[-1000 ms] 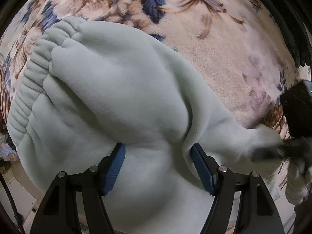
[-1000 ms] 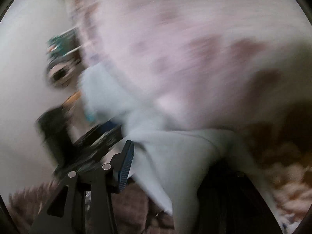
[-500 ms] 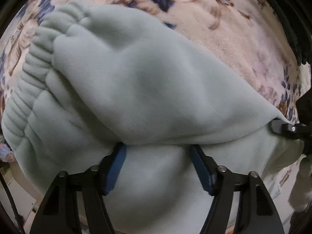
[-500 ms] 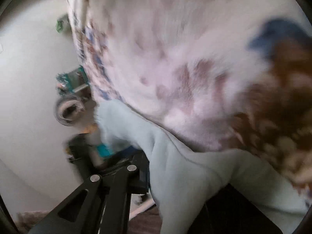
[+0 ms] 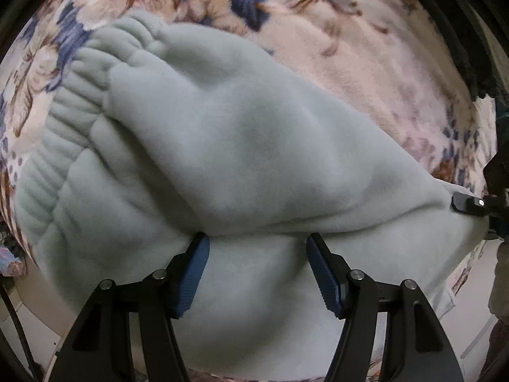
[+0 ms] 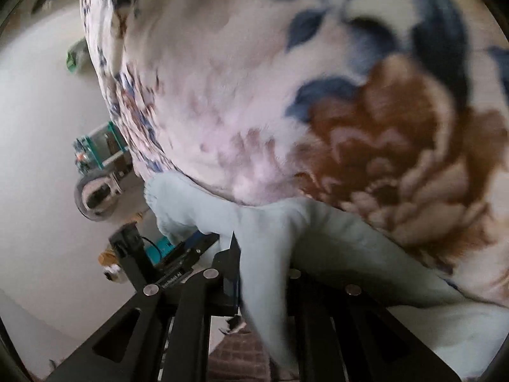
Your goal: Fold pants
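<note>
Lying doubled on the blanket (image 5: 366, 51), the pants (image 5: 241, 146) are straddled by the wide-spread left gripper (image 5: 257, 248); their cloth is pinched in the right gripper (image 6: 254, 273).

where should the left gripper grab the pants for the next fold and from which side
Probably the ribbed waistband of the pants, coming in from its outer edge over the floral blanket. It is a thick, gathered band lying exposed at the far left, so it gives a firm edge. The left gripper is open, and the right gripper already pinches the other end.
</note>
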`<act>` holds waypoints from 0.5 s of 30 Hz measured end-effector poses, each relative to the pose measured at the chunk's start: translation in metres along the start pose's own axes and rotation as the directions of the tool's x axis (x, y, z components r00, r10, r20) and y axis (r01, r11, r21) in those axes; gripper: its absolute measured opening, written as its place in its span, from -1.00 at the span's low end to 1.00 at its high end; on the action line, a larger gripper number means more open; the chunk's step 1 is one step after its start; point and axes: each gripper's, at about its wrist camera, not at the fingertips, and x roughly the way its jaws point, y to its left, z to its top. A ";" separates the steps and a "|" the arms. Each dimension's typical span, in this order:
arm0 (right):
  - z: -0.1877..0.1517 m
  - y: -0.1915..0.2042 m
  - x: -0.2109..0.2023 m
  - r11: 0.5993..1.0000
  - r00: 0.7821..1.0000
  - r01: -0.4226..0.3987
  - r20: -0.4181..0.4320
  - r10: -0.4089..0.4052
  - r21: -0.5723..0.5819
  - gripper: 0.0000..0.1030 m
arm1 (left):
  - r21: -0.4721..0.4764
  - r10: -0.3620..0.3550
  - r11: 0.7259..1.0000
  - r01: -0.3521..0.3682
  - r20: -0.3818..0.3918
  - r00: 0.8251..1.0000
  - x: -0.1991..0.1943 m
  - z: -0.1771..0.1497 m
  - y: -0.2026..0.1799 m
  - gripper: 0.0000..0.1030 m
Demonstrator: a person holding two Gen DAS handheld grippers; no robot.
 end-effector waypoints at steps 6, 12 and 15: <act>-0.006 -0.001 -0.038 0.987 0.973 0.162 0.167 -0.158 -0.010 -0.47 | 0.045 -0.063 0.997 0.059 0.089 0.994 -0.044 0.003 -0.027 0.28; -0.013 -0.004 -0.095 0.964 0.942 0.258 0.240 -0.236 -0.065 0.30 | 0.083 -0.113 0.991 0.106 0.091 0.989 -0.033 0.031 -0.053 0.41; -0.013 -0.021 -0.073 0.974 0.977 0.196 0.110 -0.184 -0.113 0.30 | 0.067 -0.114 0.992 0.110 0.059 0.992 -0.015 0.043 -0.060 0.41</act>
